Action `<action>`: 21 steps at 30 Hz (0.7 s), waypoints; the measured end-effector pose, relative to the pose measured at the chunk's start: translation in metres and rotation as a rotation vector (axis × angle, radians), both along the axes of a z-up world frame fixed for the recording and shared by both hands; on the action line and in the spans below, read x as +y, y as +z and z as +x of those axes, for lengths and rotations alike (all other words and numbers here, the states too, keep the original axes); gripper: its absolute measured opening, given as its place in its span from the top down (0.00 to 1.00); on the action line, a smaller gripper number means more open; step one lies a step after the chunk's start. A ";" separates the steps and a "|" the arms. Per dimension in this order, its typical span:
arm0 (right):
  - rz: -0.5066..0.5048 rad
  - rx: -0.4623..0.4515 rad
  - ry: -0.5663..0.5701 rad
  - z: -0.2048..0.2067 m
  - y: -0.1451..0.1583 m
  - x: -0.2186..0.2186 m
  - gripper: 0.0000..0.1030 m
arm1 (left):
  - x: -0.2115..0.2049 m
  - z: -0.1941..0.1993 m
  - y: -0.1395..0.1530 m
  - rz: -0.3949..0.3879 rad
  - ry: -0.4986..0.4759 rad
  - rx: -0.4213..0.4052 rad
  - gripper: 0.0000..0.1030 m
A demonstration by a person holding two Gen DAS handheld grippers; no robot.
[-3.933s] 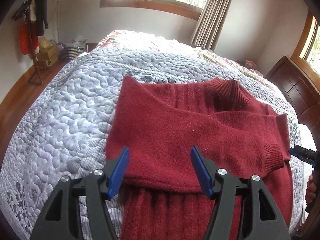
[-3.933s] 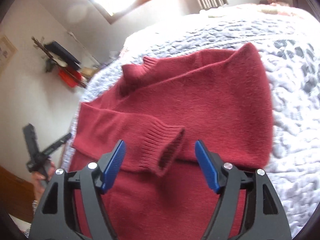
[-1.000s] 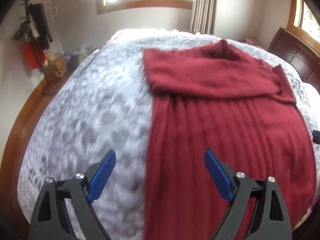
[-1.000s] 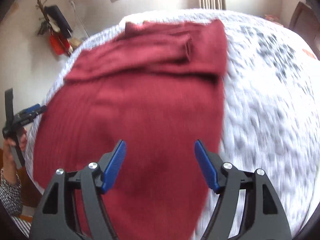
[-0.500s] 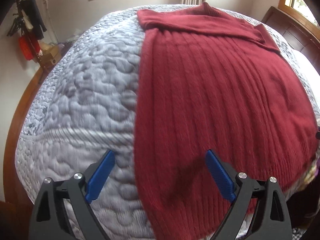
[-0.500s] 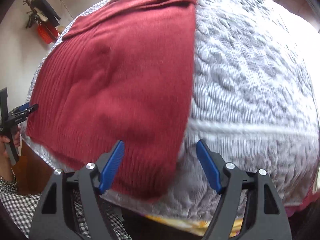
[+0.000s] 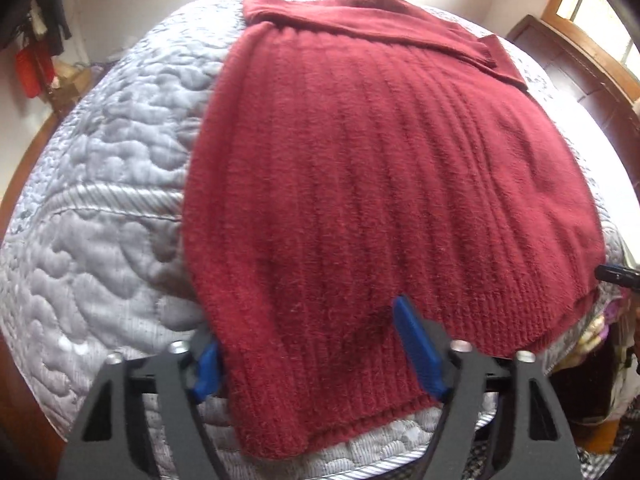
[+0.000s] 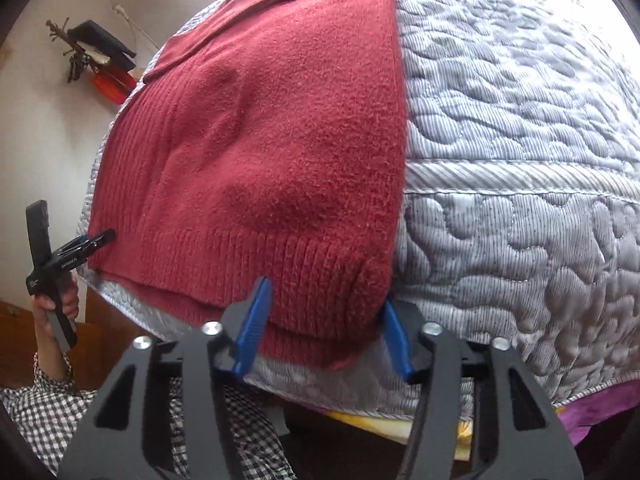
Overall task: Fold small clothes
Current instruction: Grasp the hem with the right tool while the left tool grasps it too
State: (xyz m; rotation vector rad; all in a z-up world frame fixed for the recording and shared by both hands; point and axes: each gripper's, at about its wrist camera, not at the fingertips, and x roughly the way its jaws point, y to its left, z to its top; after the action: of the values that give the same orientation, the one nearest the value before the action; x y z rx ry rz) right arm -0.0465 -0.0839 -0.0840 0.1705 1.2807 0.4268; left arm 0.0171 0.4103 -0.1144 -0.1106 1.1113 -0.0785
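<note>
Our left gripper (image 7: 316, 354) spreads its blue fingers (image 7: 416, 346) apart around the hem corner of the red sweater (image 7: 360, 168), not yet clamped; our right gripper (image 8: 322, 330) does likewise, fingers (image 8: 252, 328) apart at the other corner. The sweater lies flat at the bed's (image 8: 520, 160) near edge, sleeves folded across

Dark red knitted sweater (image 7: 380, 184): fuzzy matt wool-like cloth, ribbed along the hem at the bed's near edge. Pale grey quilted bedspread (image 8: 520, 140): stitched cloth, slight sheen, puffy. Left gripper (image 7: 316, 352) and right gripper (image 8: 320, 328): matt black plastic frames, blue ridged pads, probably rubber; shiny metal rivets. Brown wooden headboard (image 7: 580, 68): smooth, semi-gloss.
</note>
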 end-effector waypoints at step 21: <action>0.240 -0.134 0.017 -0.005 0.071 -0.033 0.95 | 0.033 -0.001 0.073 -0.296 0.004 -0.191 0.89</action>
State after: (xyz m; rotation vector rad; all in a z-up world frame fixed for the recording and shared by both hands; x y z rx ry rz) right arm -0.0519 -0.1164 -0.0133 0.3279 1.0977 0.5969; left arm 0.0157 0.4434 -0.0413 -0.3629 0.9033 -0.2449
